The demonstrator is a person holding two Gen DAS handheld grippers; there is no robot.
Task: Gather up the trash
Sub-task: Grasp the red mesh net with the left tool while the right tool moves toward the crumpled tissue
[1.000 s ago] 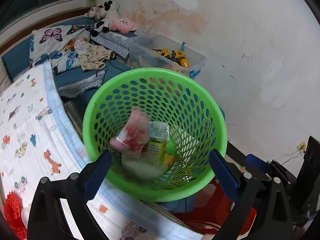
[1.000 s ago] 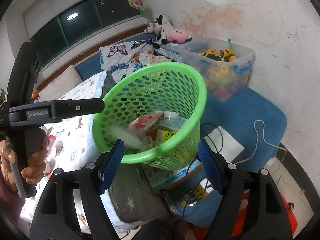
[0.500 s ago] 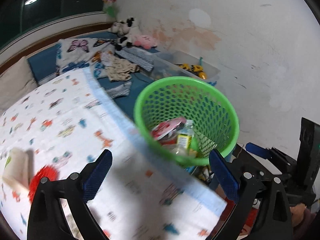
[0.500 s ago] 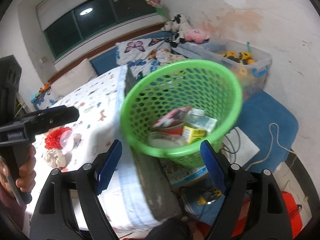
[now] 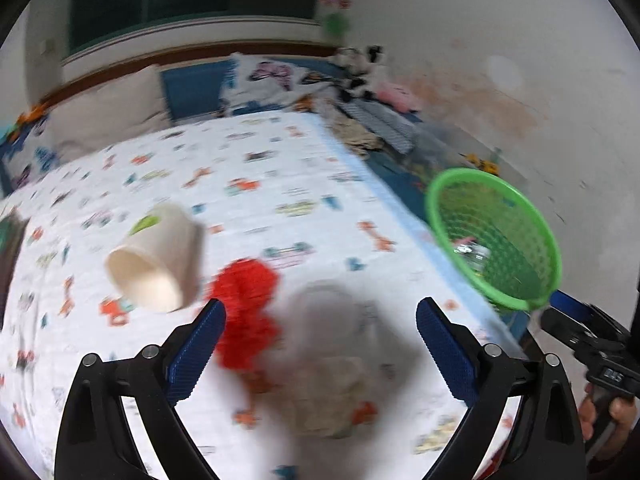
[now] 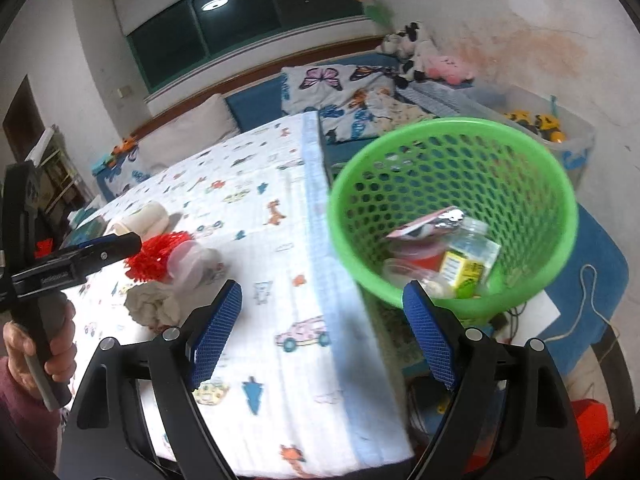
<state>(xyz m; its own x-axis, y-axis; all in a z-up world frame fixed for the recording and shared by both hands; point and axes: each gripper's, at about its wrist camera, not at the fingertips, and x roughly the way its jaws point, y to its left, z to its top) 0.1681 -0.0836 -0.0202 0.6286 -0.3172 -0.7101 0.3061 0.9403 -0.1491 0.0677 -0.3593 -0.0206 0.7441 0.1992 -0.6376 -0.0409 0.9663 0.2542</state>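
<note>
With both jaws held wide and empty, the left gripper [image 5: 320, 344] is aimed at the clear cup [image 6: 188, 266] on the bed, to be closed on it, while the right gripper [image 6: 322, 334] is held by the green basket [image 6: 452, 216].

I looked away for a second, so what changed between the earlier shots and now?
The left claw swung away from the green basket, where a pink wrapper had just dropped in, and now points open and empty at the bed's leftover trash: red pom-pom, paper cup, crumpled tissue. The right claw stayed open, holding nothing, near the basket.
</note>
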